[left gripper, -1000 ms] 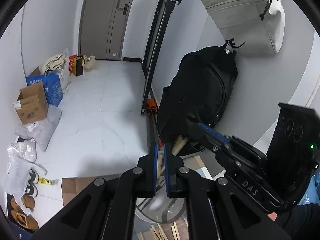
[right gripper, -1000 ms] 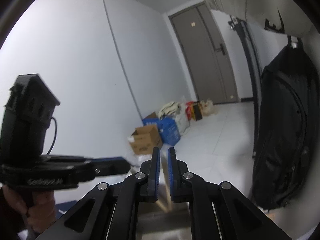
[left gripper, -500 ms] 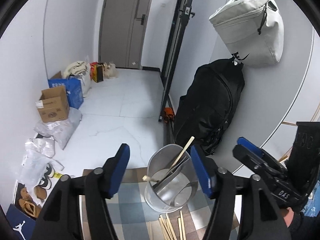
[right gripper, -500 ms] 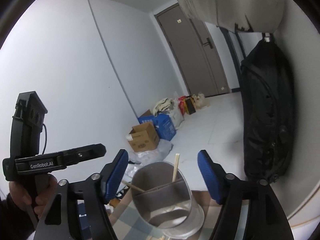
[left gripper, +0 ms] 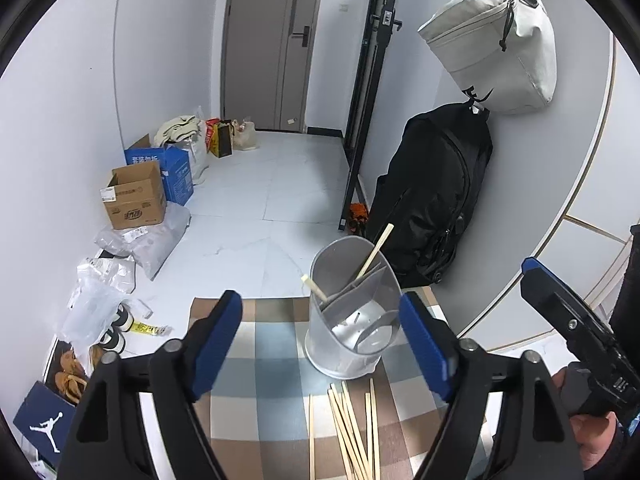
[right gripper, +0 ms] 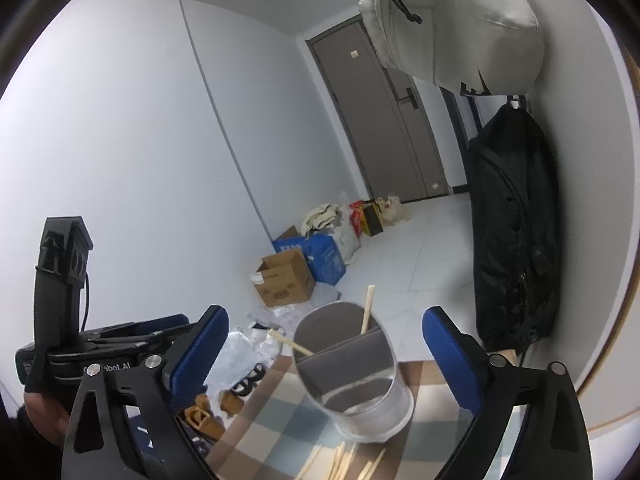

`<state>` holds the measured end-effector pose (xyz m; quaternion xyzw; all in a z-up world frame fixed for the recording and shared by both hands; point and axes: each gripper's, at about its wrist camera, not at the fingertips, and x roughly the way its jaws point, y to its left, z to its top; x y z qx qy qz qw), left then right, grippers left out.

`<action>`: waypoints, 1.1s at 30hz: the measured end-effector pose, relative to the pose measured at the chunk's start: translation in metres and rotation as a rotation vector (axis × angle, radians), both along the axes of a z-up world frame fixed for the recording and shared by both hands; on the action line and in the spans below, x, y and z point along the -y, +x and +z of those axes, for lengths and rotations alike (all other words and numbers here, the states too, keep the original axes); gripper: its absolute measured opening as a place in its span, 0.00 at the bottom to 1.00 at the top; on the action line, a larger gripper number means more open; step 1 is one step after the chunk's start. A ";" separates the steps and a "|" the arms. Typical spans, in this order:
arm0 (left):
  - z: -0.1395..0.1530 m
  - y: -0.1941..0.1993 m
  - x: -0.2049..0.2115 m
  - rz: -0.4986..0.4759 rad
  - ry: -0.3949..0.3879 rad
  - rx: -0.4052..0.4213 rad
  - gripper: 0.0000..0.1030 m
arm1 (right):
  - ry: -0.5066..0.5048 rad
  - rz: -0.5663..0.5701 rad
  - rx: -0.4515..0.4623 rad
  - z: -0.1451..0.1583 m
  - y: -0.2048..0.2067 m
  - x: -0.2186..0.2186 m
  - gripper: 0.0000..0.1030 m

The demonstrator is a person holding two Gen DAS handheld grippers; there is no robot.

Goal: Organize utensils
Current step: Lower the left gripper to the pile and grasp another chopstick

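Note:
A grey metal utensil holder (left gripper: 352, 312) with an inner divider stands on a checked cloth (left gripper: 264, 392); it also shows in the right wrist view (right gripper: 356, 380). Two wooden chopsticks (left gripper: 374, 254) lean inside its far compartment. Several loose chopsticks (left gripper: 352, 428) lie on the cloth just in front of the holder, also seen in the right wrist view (right gripper: 344, 460). My left gripper (left gripper: 320, 344) is open and empty, fingers either side of the holder, short of it. My right gripper (right gripper: 324, 360) is open and empty, framing the holder from the right.
The cloth's far edge ends just behind the holder, with floor beyond. A black backpack (left gripper: 432, 200) and a pale bag (left gripper: 496, 40) hang on the right wall. Cardboard boxes (left gripper: 136, 200) and plastic bags sit on the floor at left.
Both grippers went from shut to wide open. Both views tilted downward, bringing the holder, the cloth and the loose chopsticks into sight.

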<state>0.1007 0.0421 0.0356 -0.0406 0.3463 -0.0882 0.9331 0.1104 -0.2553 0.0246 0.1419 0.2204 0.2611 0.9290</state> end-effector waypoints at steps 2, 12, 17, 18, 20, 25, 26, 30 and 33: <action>0.000 -0.007 -0.001 0.008 0.007 0.015 0.76 | -0.005 0.000 -0.001 0.000 -0.007 -0.002 0.98; -0.034 -0.031 -0.010 0.059 0.039 0.011 0.85 | -0.033 -0.015 -0.021 -0.014 -0.040 -0.004 1.00; -0.065 -0.040 -0.018 0.085 0.047 -0.031 0.85 | -0.068 -0.017 -0.054 -0.034 -0.052 -0.010 1.00; -0.071 -0.041 -0.020 0.084 0.043 -0.039 0.85 | -0.074 -0.014 -0.060 -0.038 -0.054 -0.011 1.00; -0.084 -0.043 -0.023 0.067 0.039 -0.060 0.85 | -0.080 -0.009 -0.070 -0.044 -0.055 -0.012 1.00; -0.109 -0.037 -0.021 0.049 0.031 -0.139 0.85 | -0.098 -0.009 -0.107 -0.065 -0.057 -0.012 1.00; -0.114 -0.035 -0.019 0.040 0.034 -0.157 0.85 | -0.100 -0.013 -0.117 -0.069 -0.057 -0.011 1.00; -0.132 -0.027 -0.014 0.023 0.050 -0.224 0.85 | -0.090 -0.014 -0.154 -0.085 -0.055 -0.007 1.00; -0.146 -0.019 -0.013 0.016 0.063 -0.289 0.85 | -0.108 -0.017 -0.165 -0.094 -0.055 -0.005 1.00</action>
